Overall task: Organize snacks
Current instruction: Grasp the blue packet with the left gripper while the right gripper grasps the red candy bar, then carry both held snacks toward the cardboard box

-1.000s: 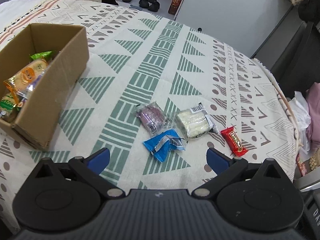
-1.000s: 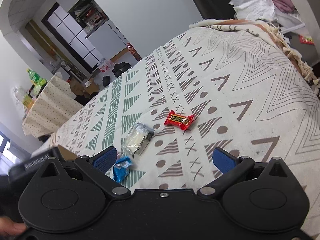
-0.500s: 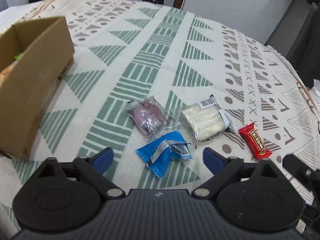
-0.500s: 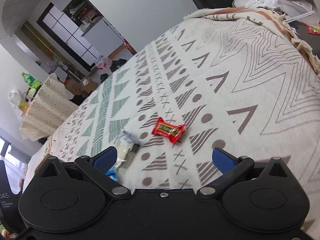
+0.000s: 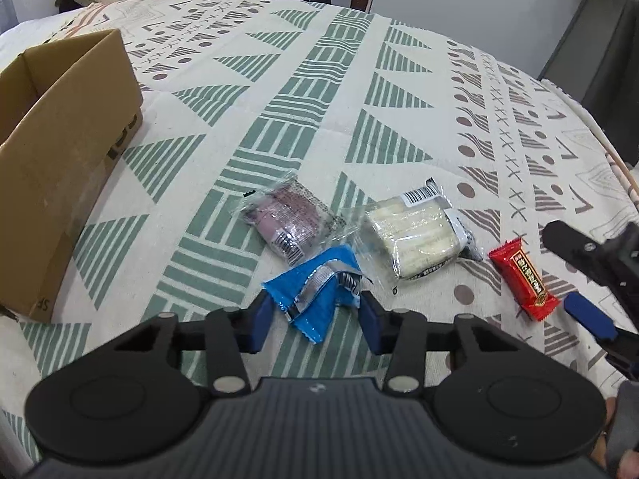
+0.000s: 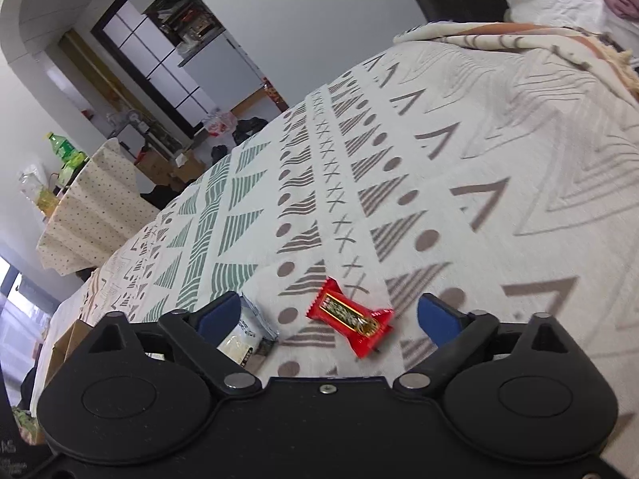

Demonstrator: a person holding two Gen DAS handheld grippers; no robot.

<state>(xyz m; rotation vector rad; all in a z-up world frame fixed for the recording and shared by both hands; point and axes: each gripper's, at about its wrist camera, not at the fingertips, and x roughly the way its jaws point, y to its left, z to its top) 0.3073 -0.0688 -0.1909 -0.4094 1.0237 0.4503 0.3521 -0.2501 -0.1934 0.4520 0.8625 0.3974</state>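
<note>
Fingers of the left gripper (image 5: 315,321) are closing, with the blue packet (image 5: 317,291) between their blue pads; the pads sit at the packet's two edges and whether they already press on it cannot be told. The right gripper (image 6: 329,315) has its fingers wide but closing, and the red candy bar (image 6: 349,319) lies on the cloth between them, touched by neither pad.

Four snacks lie loose on the patterned bedspread (image 5: 359,99): the blue packet, a purple snack in clear wrap (image 5: 289,221), a pale cake in clear wrap (image 5: 413,235), and the red candy bar (image 5: 523,279). The purple snack and the pale cake lie side by side just beyond the blue packet; the candy bar lies apart to their right. One cardboard box (image 5: 60,159) stands at the left, well apart from the loose snacks.

Only the left wrist view shows all four snacks at once, along with the box's side wall and open top; its contents are hidden from this angle. It also catches the right gripper (image 5: 575,275) from outside, one blue pad just beside the candy bar's near end.

The right wrist view shows only two snacks: the candy bar and a corner of the pale cake (image 6: 247,335) behind the left-hand finger. It alone shows a second table under a dotted cloth (image 6: 92,215), with one green bottle (image 6: 64,151) on it.
</note>
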